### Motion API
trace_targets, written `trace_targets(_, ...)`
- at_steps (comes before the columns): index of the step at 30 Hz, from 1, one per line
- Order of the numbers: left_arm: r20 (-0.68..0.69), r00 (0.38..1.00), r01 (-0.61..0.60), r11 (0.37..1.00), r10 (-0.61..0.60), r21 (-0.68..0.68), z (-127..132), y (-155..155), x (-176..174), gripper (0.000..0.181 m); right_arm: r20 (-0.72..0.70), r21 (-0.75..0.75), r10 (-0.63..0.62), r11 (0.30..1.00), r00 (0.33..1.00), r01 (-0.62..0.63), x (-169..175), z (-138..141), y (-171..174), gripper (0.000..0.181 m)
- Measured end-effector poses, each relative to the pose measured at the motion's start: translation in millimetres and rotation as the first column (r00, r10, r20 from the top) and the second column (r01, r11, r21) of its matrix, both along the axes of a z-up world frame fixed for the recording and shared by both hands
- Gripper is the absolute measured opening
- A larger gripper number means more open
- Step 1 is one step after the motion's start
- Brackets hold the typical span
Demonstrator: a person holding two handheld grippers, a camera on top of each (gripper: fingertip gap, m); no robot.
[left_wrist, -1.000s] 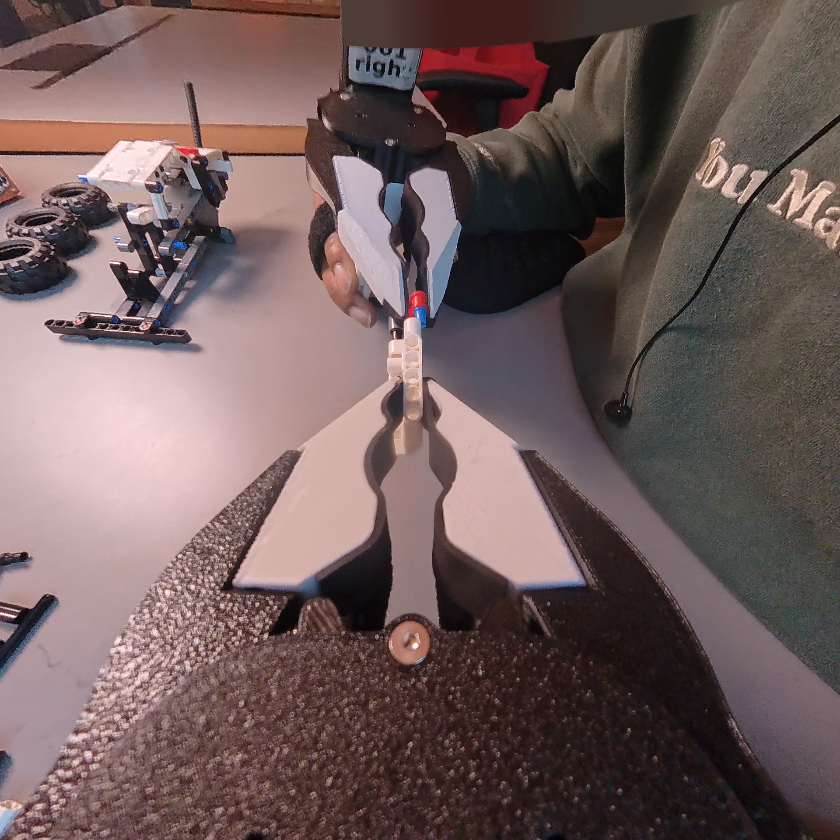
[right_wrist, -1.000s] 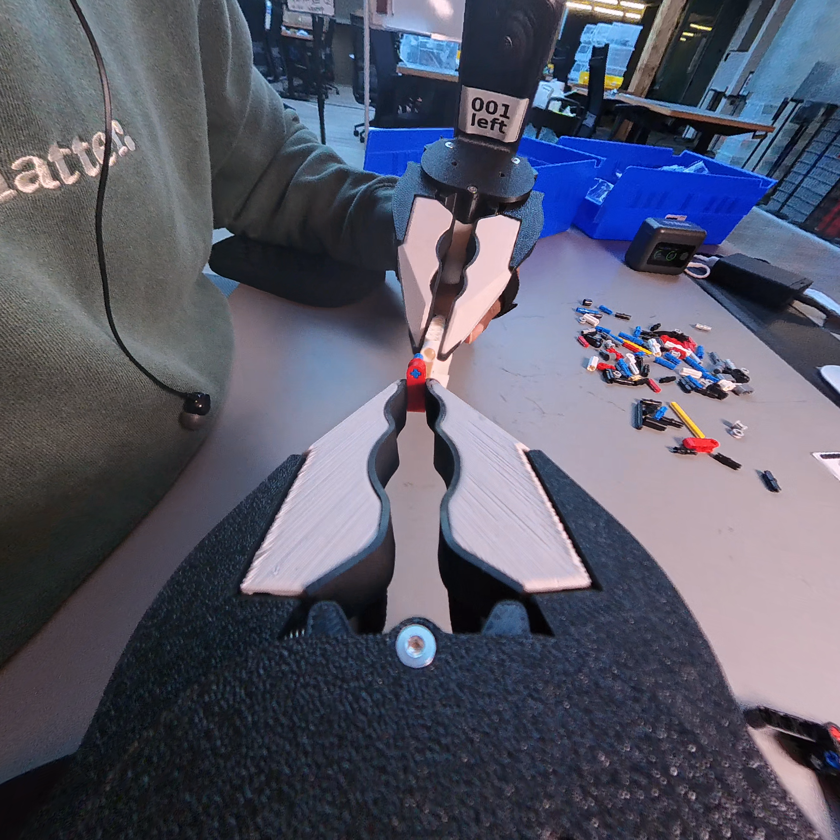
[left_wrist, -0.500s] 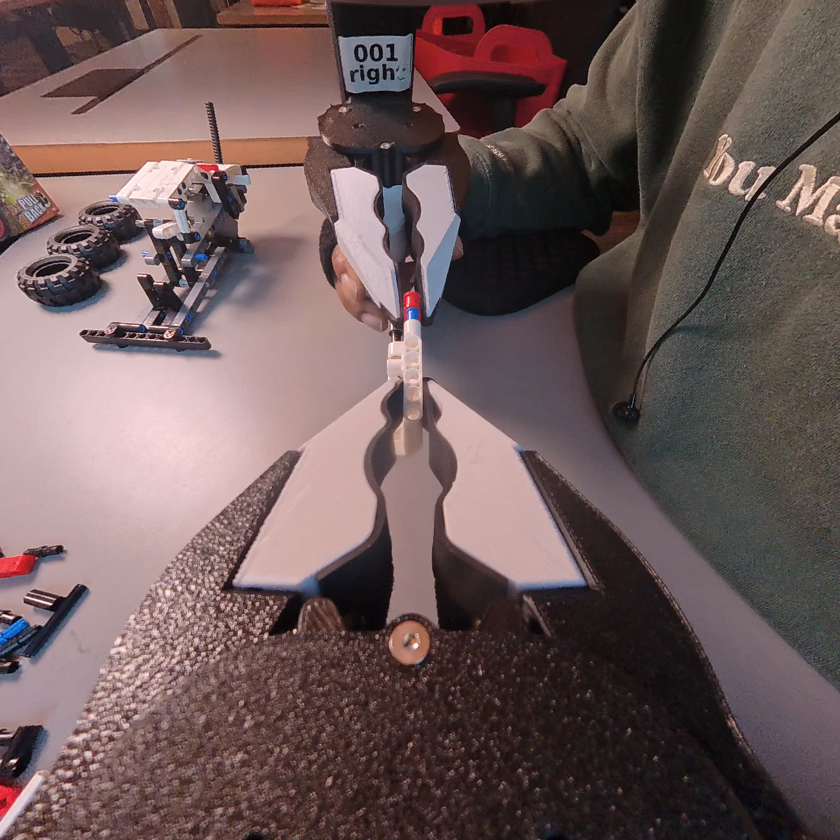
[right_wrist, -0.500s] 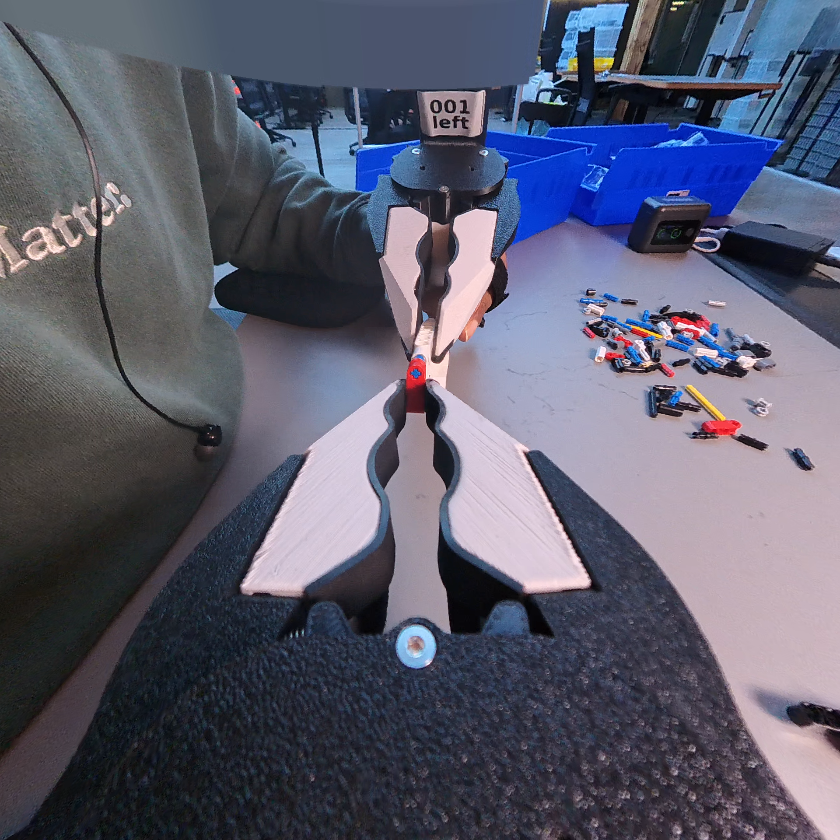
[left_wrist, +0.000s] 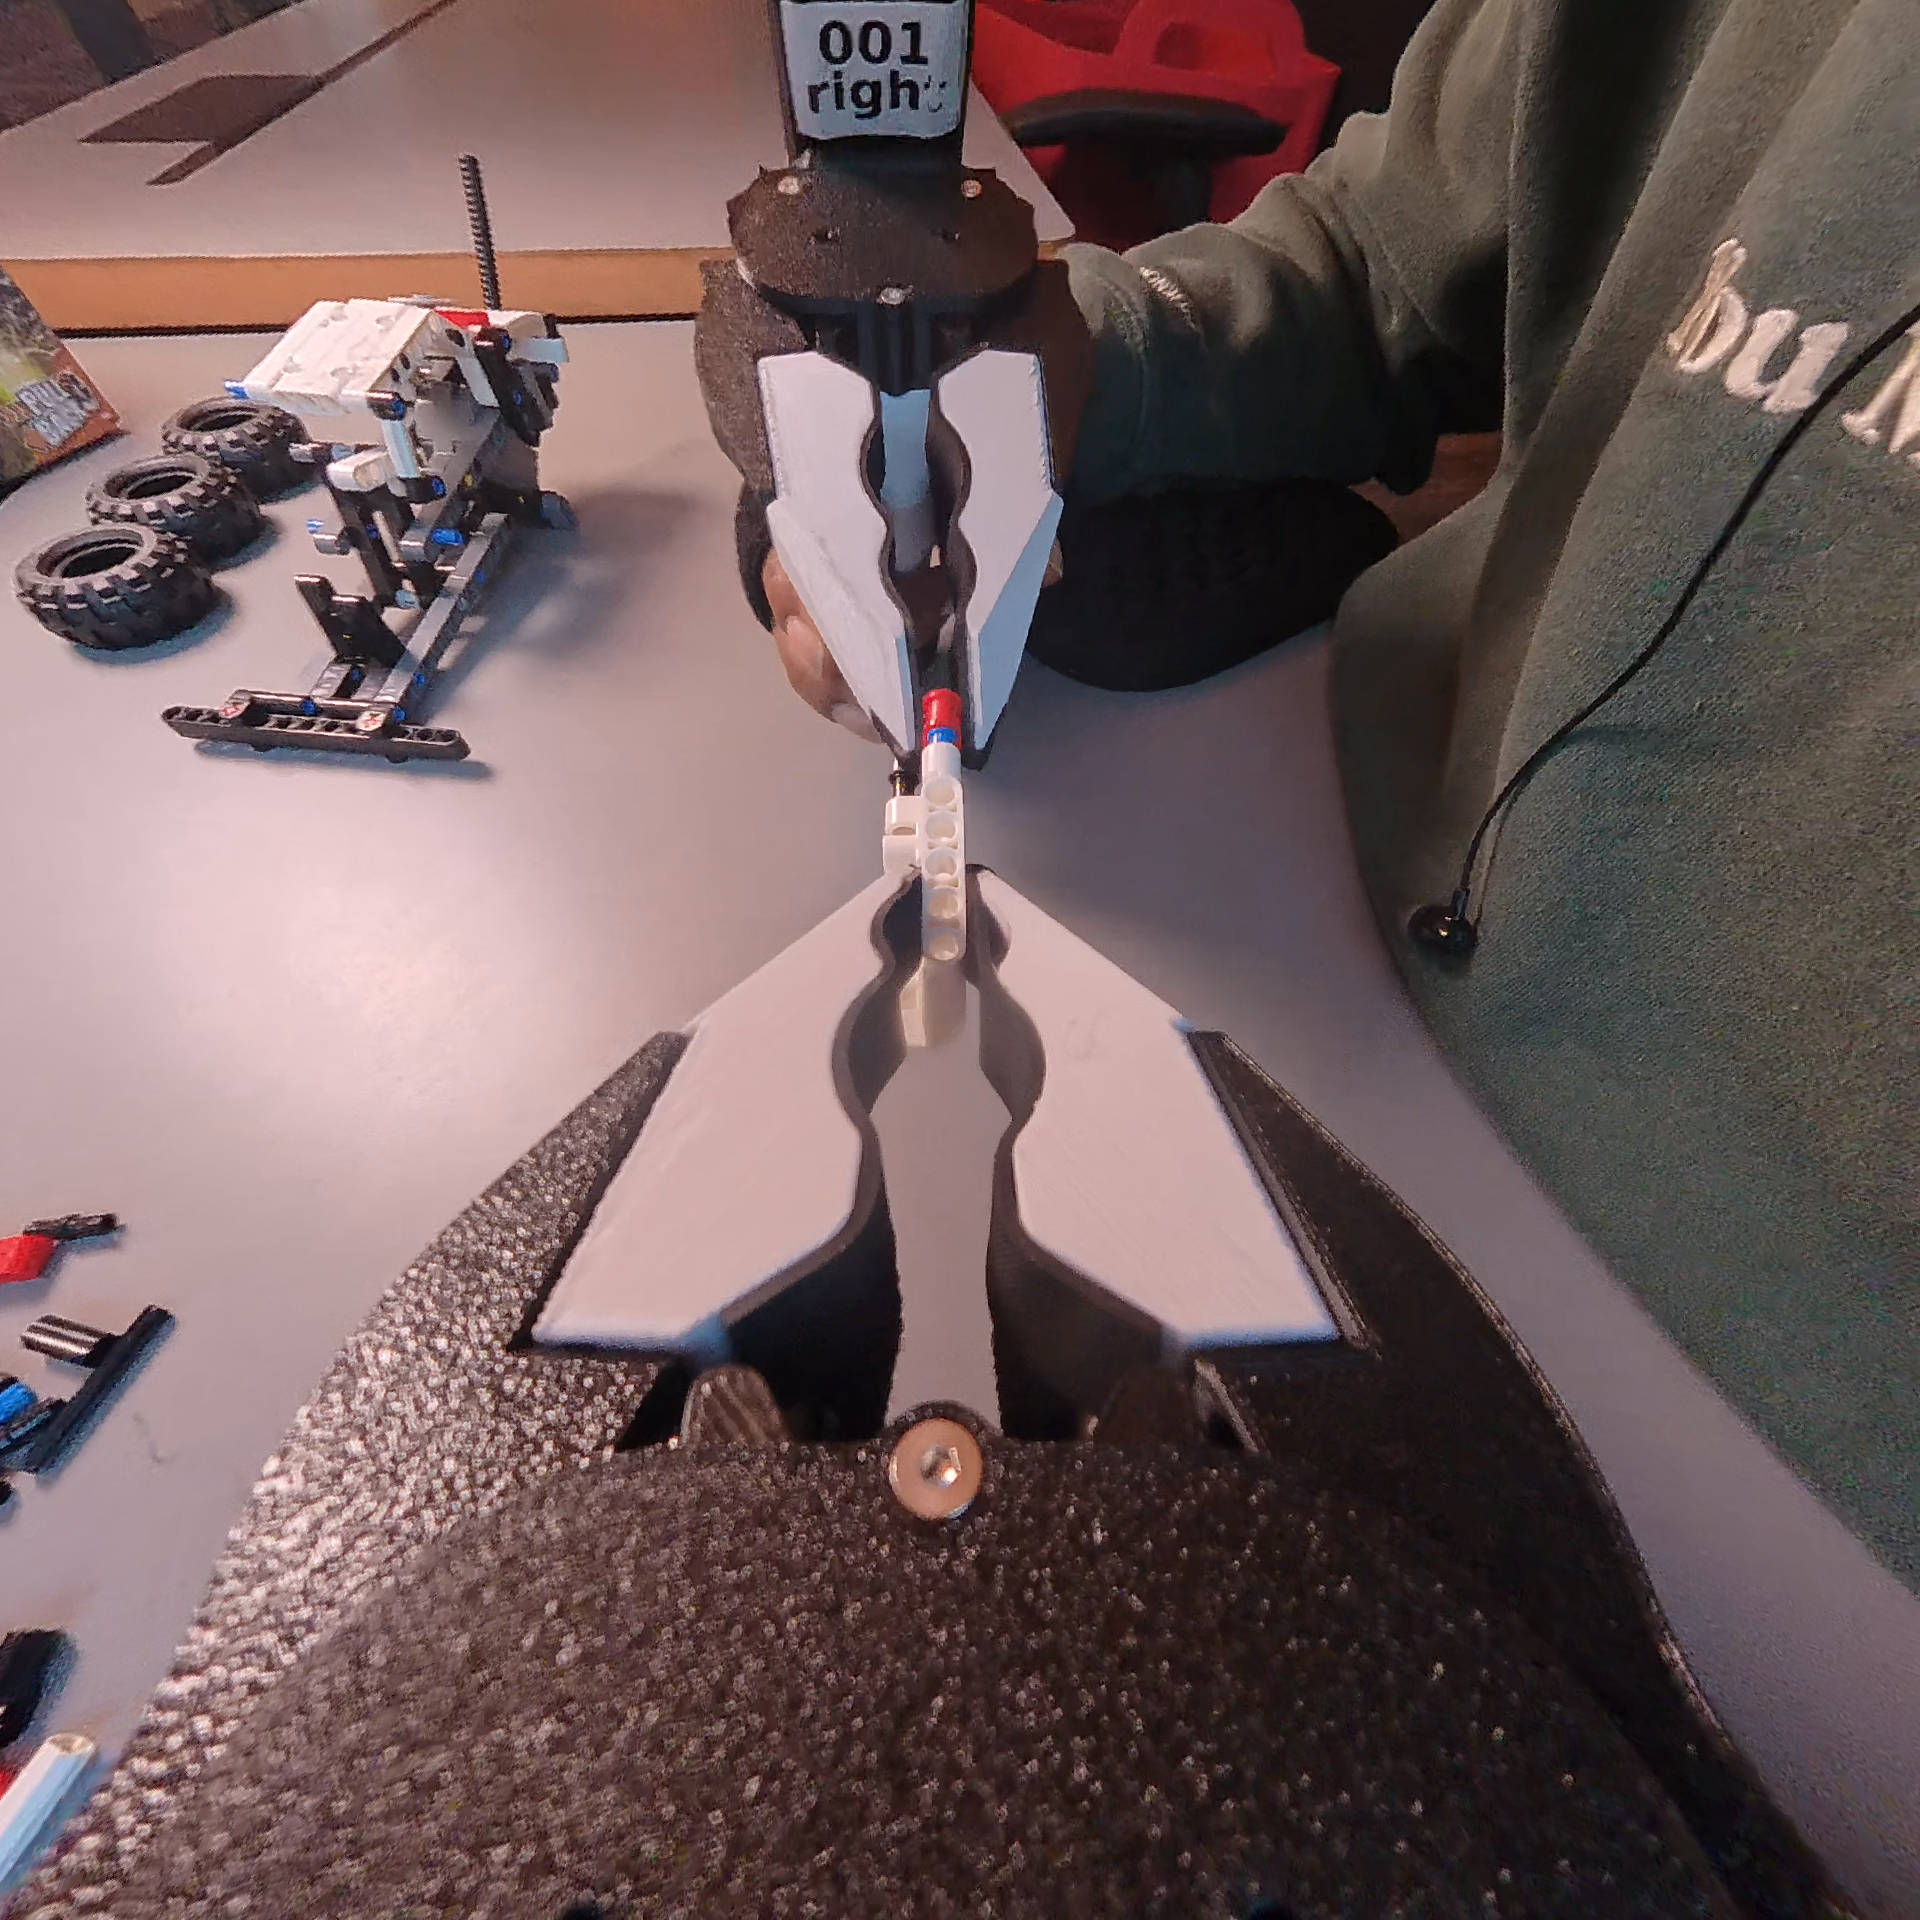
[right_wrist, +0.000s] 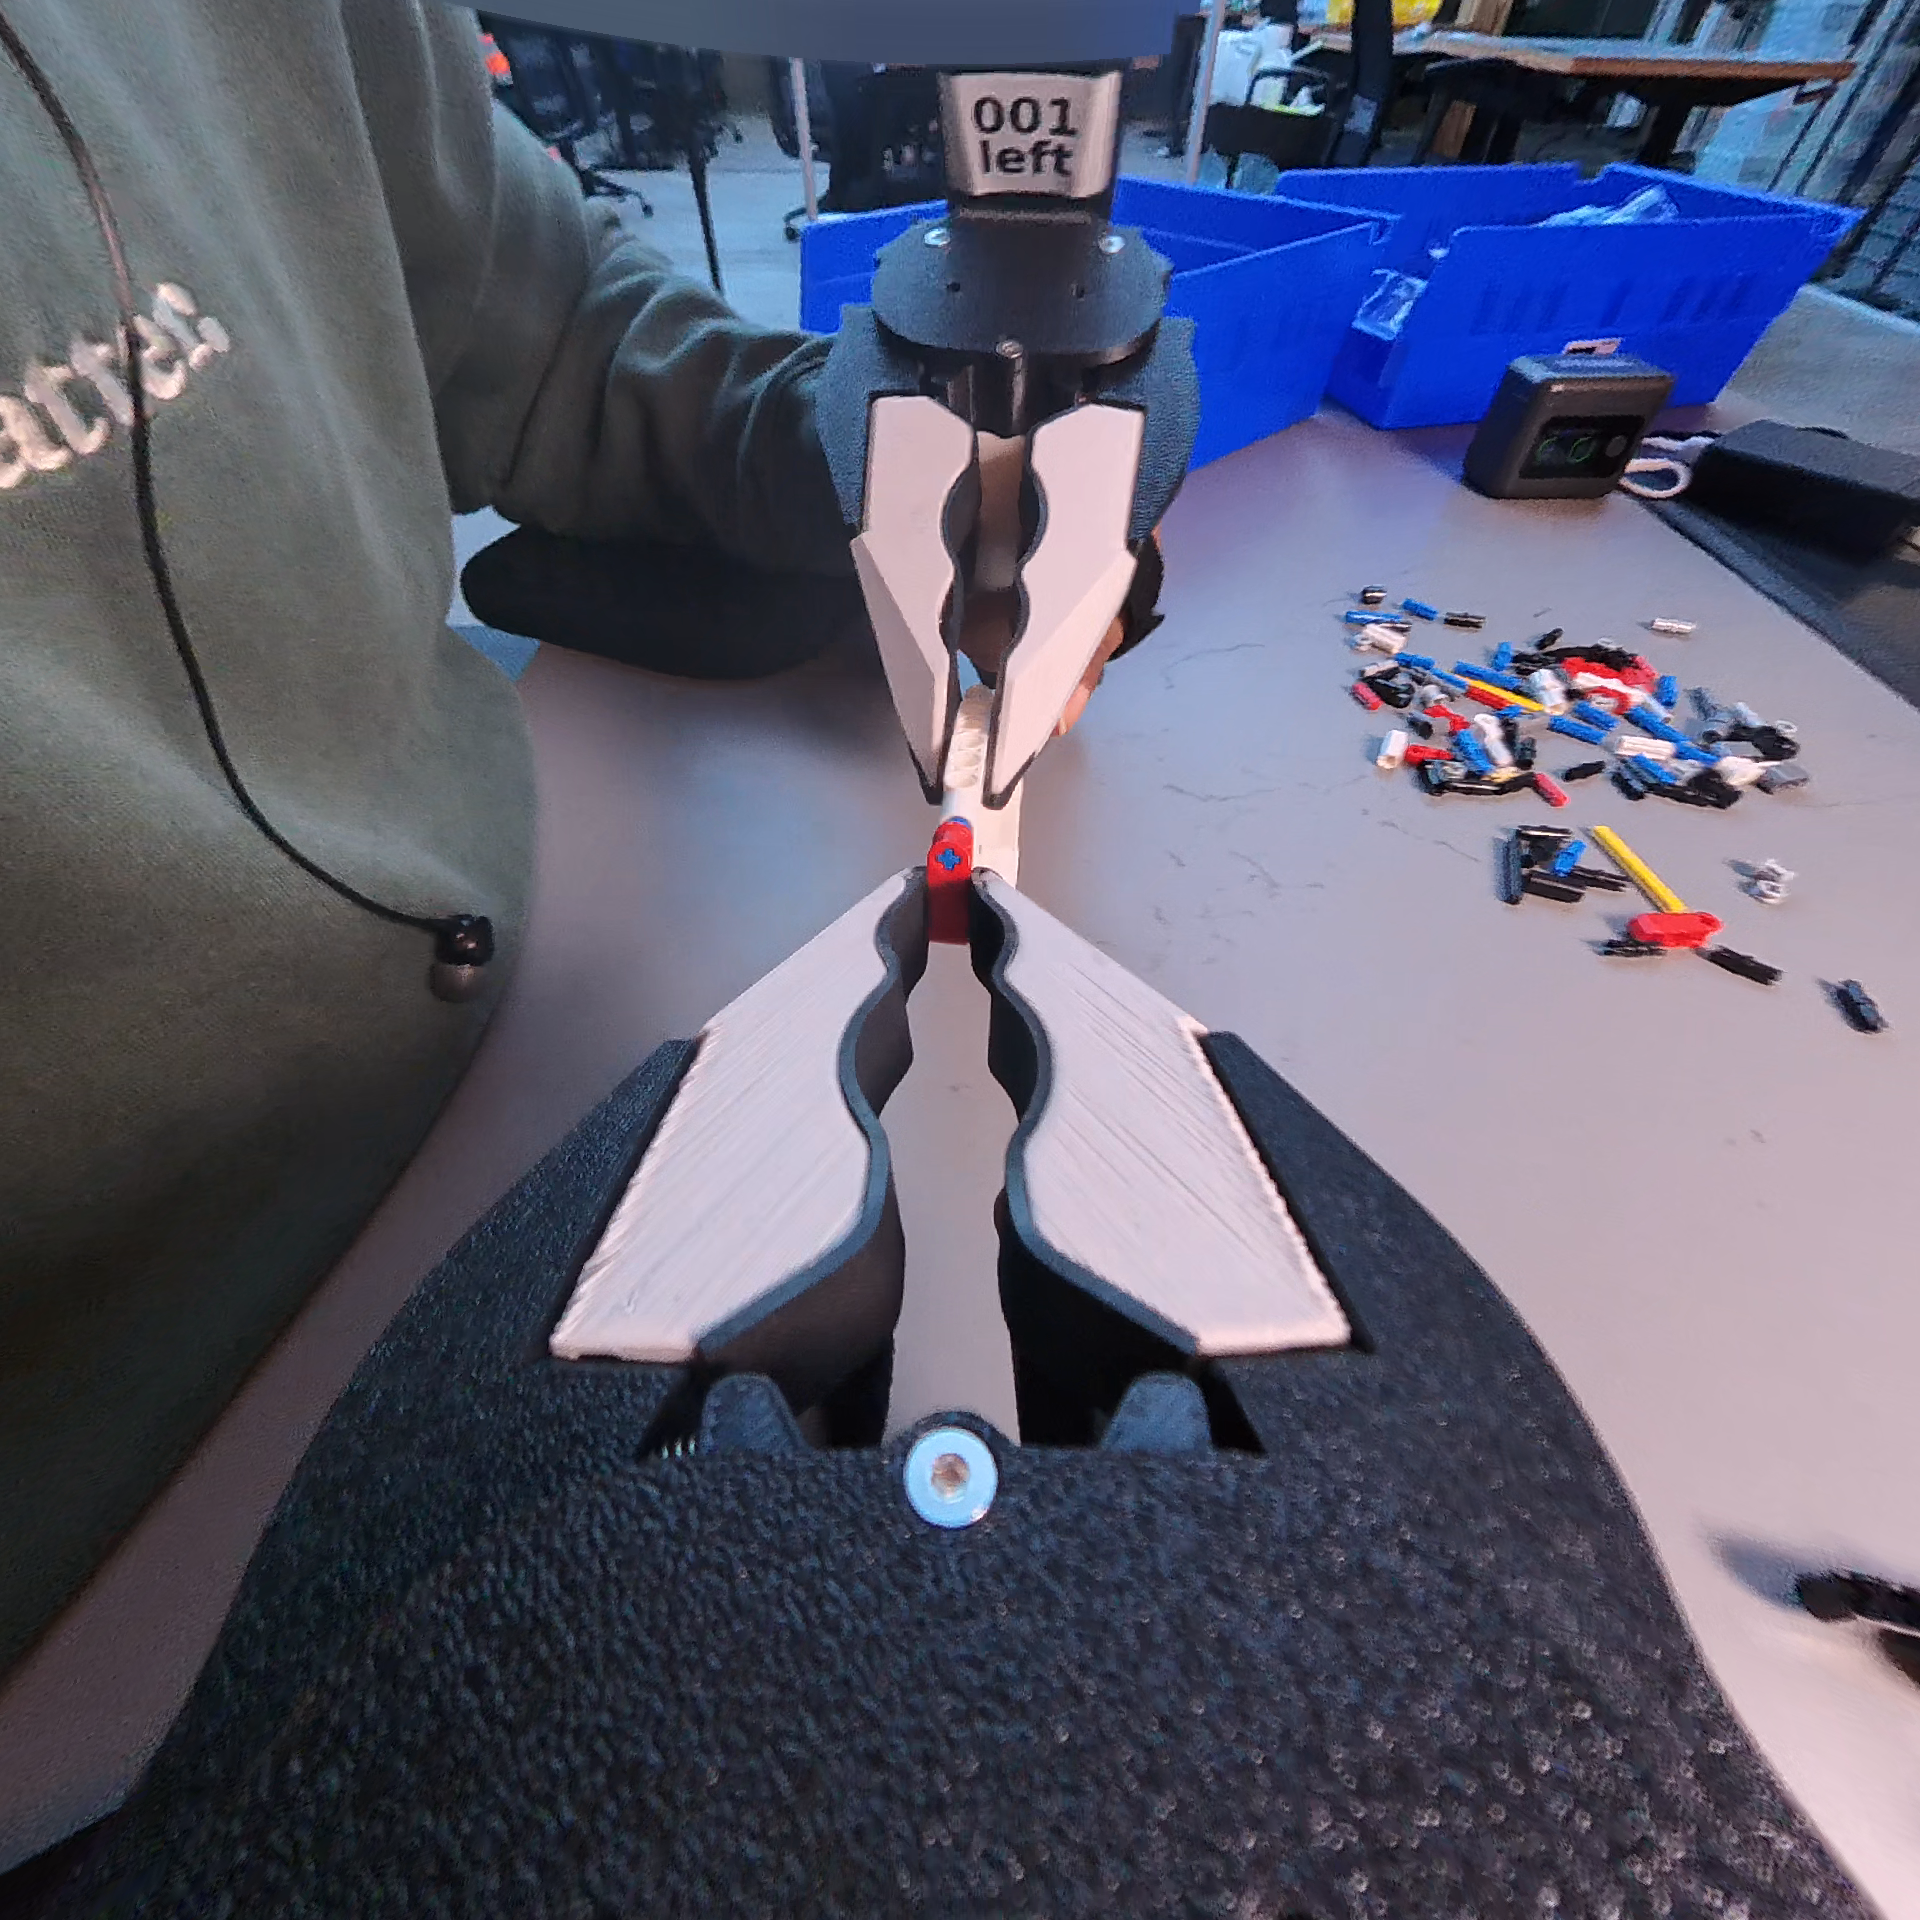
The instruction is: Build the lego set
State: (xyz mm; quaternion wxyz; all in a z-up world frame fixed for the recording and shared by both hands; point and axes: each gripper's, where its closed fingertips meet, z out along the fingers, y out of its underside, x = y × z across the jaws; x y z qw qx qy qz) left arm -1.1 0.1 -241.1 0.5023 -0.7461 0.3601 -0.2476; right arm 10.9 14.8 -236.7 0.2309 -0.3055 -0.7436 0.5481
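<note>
1. The left gripper (left_wrist: 940, 894) is clamped on a white beam (left_wrist: 935, 904), held level above the grey table (left_wrist: 416, 987) so its free end faces the other tool.
2. The right gripper (right_wrist: 948, 894) pinches a red connector (right_wrist: 948, 883) touching that beam's end, apparently to press it in.
3. The half-built model (left_wrist: 405, 499) stands well apart, beside the tyres (left_wrist: 135, 530), seemingly awaiting this subassembly.

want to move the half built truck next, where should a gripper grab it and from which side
Probably the white block at the top of the half-built truck, coming from above: it looks like the bulkiest solid part and sits clear. The thin black beam at its foot lies flat on the table, leaving little room for fingers.
</note>
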Motion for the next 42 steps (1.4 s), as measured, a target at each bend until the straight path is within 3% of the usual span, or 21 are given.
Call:
trace_targets(7, 0.050, 0.999, 0.007, 1.000, -0.007, -0.011, 4, -1, 2, 0.006, -0.017, -0.008, -0.003, 1.000, 1.000, 0.003, 0, 4, -1, 0.006)
trace_targets(10, 0.136, 0.990, 0.031, 0.999, -0.032, 0.005, 17, -4, 9, 0.006, -0.037, -0.112, 0.042, 0.993, 0.998, -0.046, 5, 18, -10, 0.007)
trace_targets(13, 0.126, 0.992, 0.022, 1.000, -0.024, 0.011, 15, -2, 8, 0.006, -0.029, -0.121, 0.023, 0.992, 0.999, -0.026, 2, 15, -6, 0.006)
trace_targets(17, 0.206, 0.978, 0.028, 0.999, -0.033, 0.025, 29, -1, 4, 0.006, -0.062, -0.179, 0.008, 0.984, 0.998, -0.019, -2, 32, -5, 0.007)
trace_targets(20, 0.256, 0.967, 0.004, 1.000, -0.009, 0.022, 33, 5, -4, 0.007, -0.087, -0.204, -0.069, 0.978, 0.994, 0.051, -10, 39, 4, 0.008)
trace_targets(23, 0.406, 0.913, -0.023, 0.999, 0.040, -0.047, 44, 14, -16, 0.007, -0.147, -0.164, -0.165, 0.976, 0.975, 0.141, -17, 46, 20, 0.041)
trace_targets(27, 0.636, 0.764, -0.015, 0.989, 0.106, -0.147, 60, 19, -33, 0.007, -0.174, -0.173, -0.216, 0.967, 0.961, 0.186, -17, 52, 25, 0.040)
trace_targets(31, 0.749, 0.649, 0.033, 0.979, 0.133, -0.202, 69, 20, -36, 0.007, -0.200, -0.160, -0.266, 0.958, 0.943, 0.236, -21, 55, 30, 0.032)
trace_targets(36, 0.757, 0.610, 0.037, 0.945, 0.237, -0.326, 53, 29, -33, 0.007, -0.208, -0.093, -0.330, 0.944, 0.921, 0.317, -29, 51, 31, 0.027)
trace_targets(42, 0.699, 0.636, 0.001, 0.905, 0.327, -0.425, 35, 35, -31, 0.007, -0.108, -0.056, -0.364, 0.931, 0.925, 0.360, -39, 28, 39, 0.025)
